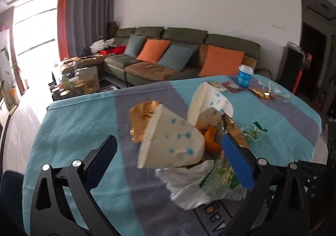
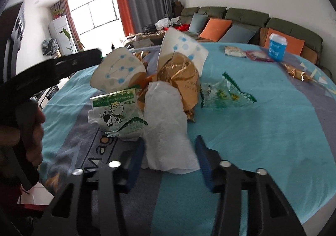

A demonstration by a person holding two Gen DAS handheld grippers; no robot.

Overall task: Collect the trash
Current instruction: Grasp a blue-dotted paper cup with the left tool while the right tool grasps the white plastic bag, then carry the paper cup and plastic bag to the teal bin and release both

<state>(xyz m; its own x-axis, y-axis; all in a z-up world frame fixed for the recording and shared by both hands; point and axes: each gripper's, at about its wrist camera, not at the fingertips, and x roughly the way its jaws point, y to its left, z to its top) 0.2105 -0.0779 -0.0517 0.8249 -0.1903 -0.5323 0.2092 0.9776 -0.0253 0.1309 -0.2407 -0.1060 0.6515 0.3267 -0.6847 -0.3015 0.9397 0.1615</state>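
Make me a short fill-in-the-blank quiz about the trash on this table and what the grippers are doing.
1. The right gripper straddles a crumpled white ____.
2. The blue cup at the table's far end stands ____.
3. The wrapper beside the napkin shows a cartoon ____.
4. The left gripper has its fingers either side of a tipped paper ____.

Missing words: napkin; upright; cow; cup

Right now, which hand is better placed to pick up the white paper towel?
Right. The right gripper straddles the white paper towel. The left gripper frames a dotted paper cup.
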